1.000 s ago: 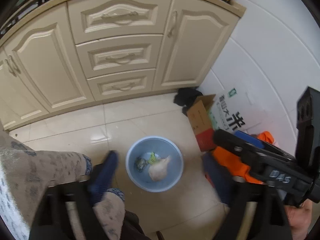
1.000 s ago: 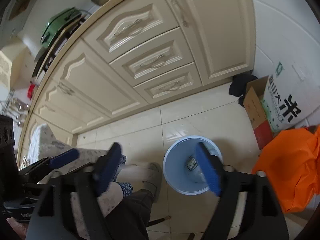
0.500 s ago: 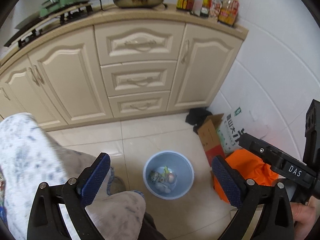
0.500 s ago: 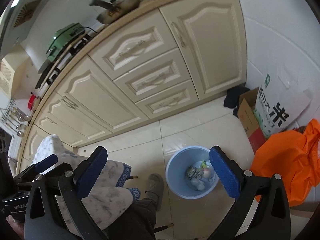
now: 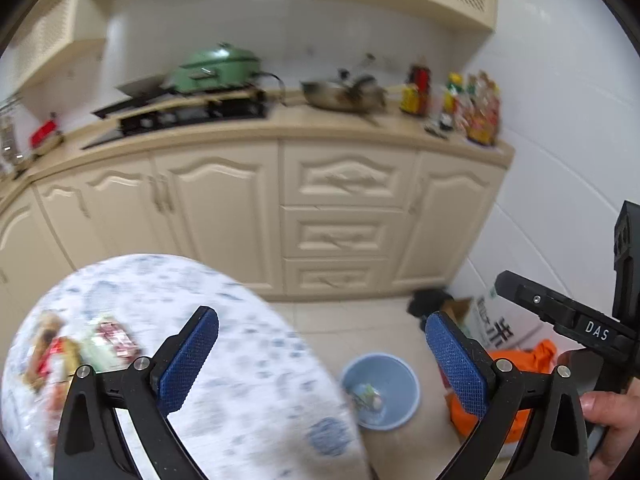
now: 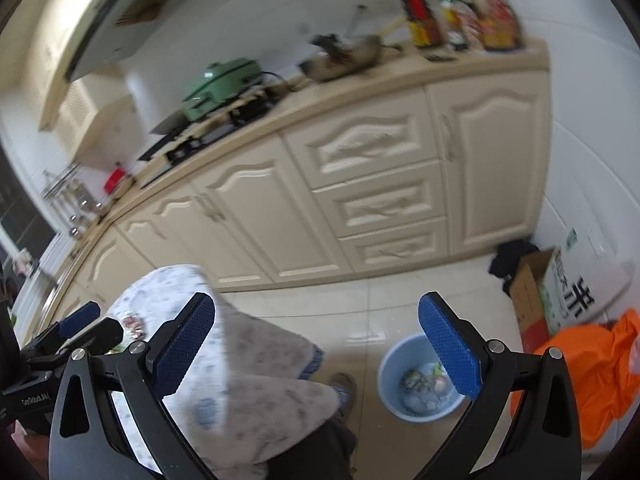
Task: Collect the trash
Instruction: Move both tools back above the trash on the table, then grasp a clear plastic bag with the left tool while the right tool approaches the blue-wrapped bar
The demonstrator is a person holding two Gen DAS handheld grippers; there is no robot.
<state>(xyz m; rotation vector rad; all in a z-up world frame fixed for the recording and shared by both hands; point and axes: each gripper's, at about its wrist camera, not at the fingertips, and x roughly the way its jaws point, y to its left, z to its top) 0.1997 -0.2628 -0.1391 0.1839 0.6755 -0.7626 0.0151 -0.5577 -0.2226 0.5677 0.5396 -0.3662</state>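
Our left tongs [image 5: 322,354] are wide open and hold nothing. Our right tongs [image 6: 316,344] are wide open too, with nothing between them. Both have just been opening up, the left ones a bit later than the right.

The blue bin [image 6: 420,380] stands on the floor [image 6: 360,304], down below and a little to the right of both tongs. We see some trash [image 6: 420,384] lying in the bottom of it. More trash, the snack wrappers [image 5: 80,352], lies on the round bench [image 5: 248,380] with the speckled cloth, just under and to the left of our left tongs. They look blurry, so we cannot tell how many there are.

What could go wrong? The wrappers are thin and flat. If we close the tongs too high, we may pinch only air. If we close too low, we may grab the cloth and tug it, and then the other wrappers could slide off onto the floor.

The bench edge sits between the wrappers and the bin. If we let go too soon, the trash may land on the bench or the floor and not in the bin.

Our two tongs are near each other. The right tool [image 5: 576,320] shows just to the right of the left tongs. If both reach for the same wrapper, they may bump.

The orange bag [image 6: 592,368] lies right of the bin, so a light wrapper could drift onto it.
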